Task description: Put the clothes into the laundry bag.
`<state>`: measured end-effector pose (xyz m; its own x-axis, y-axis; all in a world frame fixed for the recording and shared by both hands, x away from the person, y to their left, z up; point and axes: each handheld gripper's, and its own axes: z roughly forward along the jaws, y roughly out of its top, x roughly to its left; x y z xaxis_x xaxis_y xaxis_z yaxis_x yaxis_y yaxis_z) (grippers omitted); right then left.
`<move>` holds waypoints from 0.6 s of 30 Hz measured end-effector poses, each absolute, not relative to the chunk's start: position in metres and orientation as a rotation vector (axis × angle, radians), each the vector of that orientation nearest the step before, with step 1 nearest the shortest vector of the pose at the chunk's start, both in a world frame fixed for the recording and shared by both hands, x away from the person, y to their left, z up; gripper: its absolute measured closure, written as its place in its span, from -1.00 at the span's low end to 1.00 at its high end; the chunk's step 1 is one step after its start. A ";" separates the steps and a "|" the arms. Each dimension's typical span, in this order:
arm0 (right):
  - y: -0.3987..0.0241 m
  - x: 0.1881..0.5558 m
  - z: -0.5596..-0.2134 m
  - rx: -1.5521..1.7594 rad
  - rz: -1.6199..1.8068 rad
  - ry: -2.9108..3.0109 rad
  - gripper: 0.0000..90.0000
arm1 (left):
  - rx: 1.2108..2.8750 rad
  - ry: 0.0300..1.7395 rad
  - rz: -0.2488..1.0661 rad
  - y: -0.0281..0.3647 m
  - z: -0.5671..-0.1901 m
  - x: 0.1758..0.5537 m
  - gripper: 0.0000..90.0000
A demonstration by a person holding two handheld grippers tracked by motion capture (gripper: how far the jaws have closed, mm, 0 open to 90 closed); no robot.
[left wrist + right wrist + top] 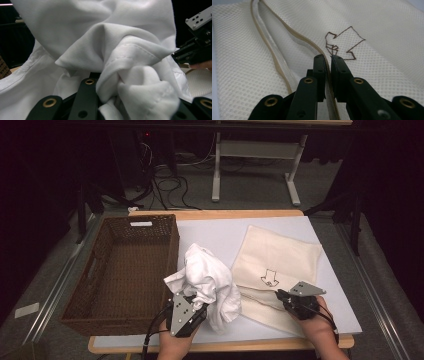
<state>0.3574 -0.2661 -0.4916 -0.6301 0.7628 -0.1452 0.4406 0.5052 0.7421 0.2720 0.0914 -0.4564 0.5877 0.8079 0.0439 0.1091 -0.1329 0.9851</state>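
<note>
I'm seeing two black hand-held grippers: the left hand-held gripper [192,302] and the right hand-held gripper [281,295] are each wearing a grey three-cornered plate with small screws, brass rivets are glinting on the jaws, and black cables are trailing back.

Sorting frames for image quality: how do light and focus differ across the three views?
High view: table evenly lit, surroundings dark, slightly soft. Left gripper view: white garment bright and close, the folds nearest the lens soft. Right gripper view: mesh bag sharp near the right claw, blurring toward the top edge.

White cloth [105,45] hides the left tongs' [110,100] tips.
</note>
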 end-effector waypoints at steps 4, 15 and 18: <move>-0.270 0.360 -0.496 1.022 0.939 2.328 0.88 | 1.613 0.797 0.718 0.091 -0.458 0.273 0.63; -0.259 0.361 -0.477 1.014 1.115 2.287 0.98 | 1.592 0.801 0.732 0.094 -0.451 0.272 0.64; -0.255 0.362 -0.469 1.001 1.139 2.267 0.98 | 1.584 0.766 0.749 0.087 -0.445 0.267 0.64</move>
